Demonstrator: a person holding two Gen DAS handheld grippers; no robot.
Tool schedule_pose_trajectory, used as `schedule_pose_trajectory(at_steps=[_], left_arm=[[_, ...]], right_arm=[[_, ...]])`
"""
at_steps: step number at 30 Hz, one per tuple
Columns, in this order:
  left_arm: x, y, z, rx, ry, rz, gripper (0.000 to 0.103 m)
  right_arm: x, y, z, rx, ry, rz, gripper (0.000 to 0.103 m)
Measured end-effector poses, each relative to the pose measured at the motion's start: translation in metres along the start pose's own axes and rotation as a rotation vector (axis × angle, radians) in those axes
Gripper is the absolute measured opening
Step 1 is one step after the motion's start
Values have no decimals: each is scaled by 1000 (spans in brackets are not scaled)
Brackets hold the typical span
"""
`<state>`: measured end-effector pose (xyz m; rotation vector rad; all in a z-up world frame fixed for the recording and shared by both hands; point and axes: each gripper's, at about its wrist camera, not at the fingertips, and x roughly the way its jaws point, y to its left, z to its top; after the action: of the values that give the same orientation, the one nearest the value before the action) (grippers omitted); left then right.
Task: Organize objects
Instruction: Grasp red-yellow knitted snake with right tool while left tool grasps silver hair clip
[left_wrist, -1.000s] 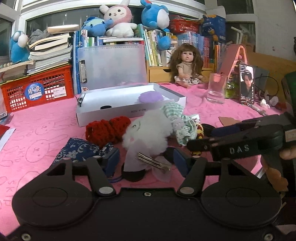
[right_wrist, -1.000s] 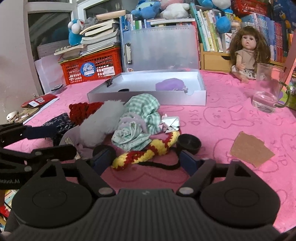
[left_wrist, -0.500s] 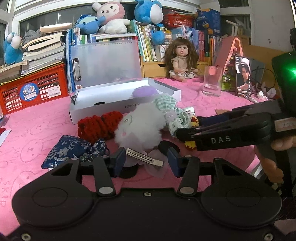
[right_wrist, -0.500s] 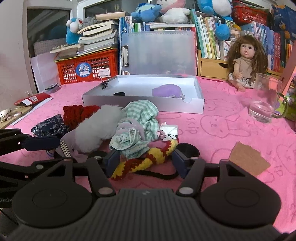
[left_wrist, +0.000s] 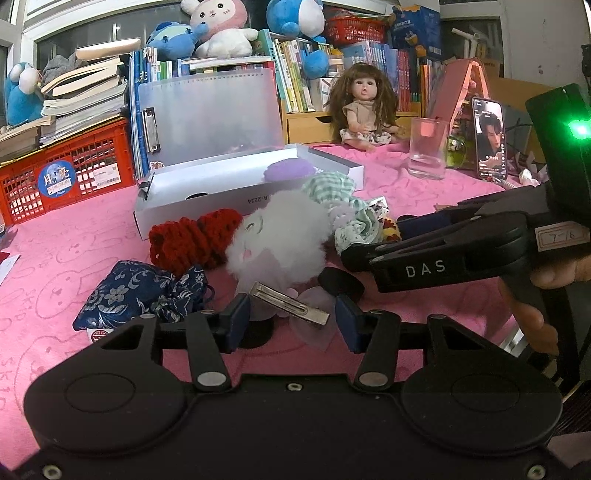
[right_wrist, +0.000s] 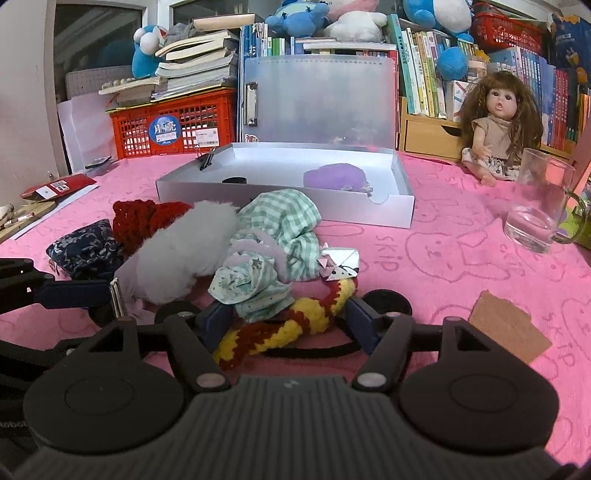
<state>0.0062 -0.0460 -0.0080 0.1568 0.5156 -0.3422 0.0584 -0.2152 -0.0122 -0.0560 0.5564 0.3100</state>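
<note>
In the left wrist view a white fluffy toy (left_wrist: 280, 236) lies on the pink cloth with a metal hair clip (left_wrist: 288, 304) at its near side. My left gripper (left_wrist: 293, 319) has closed in on that clip, a pad at each end. One of the left gripper's fingers (right_wrist: 74, 295) shows in the right wrist view with the clip at its tip. My right gripper (right_wrist: 290, 321) is opening around a yellow and red knitted band (right_wrist: 280, 328), and its pads are not pressing. The right gripper (left_wrist: 373, 240) reaches in from the right.
A white box (left_wrist: 184, 218) holding a purple item (left_wrist: 290, 170) stands behind the pile. Beside the toy lie a red knit (left_wrist: 188, 240), a blue floral pouch (left_wrist: 136, 291) and green checked cloth (right_wrist: 284, 214). A glass (left_wrist: 426, 153), doll (left_wrist: 364, 107), phone (left_wrist: 487, 138) and cardboard scrap (right_wrist: 509, 332) sit right.
The left jaws have narrowed onto the hair clip. The right jaws stand a little narrower around the knitted band than a second ago. Neither hand has shifted much.
</note>
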Motion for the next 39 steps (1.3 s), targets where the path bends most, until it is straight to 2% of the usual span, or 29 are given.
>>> schedule_pose_trajectory(at_steps=[2,5,7,12,17,25,28,29,30,33,36,39], left_arm=[[0,0,0,1,1,-1,49],[0,0,0,0,-3,6,41],[-1,1,0,-7,-3,-7,27],[-3,-2,0,-1,-9,-10,24],[-6,-1,1,-15,-14,-15,23],[-3,4,4,-65,7,-9,24],[-2,6,5,-84,11,-10,26],[-2,6,5,-90,9,-8,27],[-2,6,6,-94,8,-6,31],[0,8,9,-131,12,-1,38],[6,13,12,-195,33,18,37],[11,14,13,-240,55,26,24]], right_arm=[[-1,1,0,-1,-3,-1,72],[-5,2,-2,-3,-13,-12,59],[-8,2,-3,2,-19,-27,51],[-16,-6,-1,64,-26,-48,29],[-24,-13,0,105,-41,-52,23],[-27,-13,-2,109,-41,-72,22],[-25,-12,-4,109,-31,-78,31],[-24,-12,-5,111,-27,-81,41],[-23,-12,-6,112,-22,-79,44],[-22,-11,-6,111,-26,-83,45],[-19,-10,-5,112,-26,-88,46],[-17,-8,-5,107,-33,-106,47]])
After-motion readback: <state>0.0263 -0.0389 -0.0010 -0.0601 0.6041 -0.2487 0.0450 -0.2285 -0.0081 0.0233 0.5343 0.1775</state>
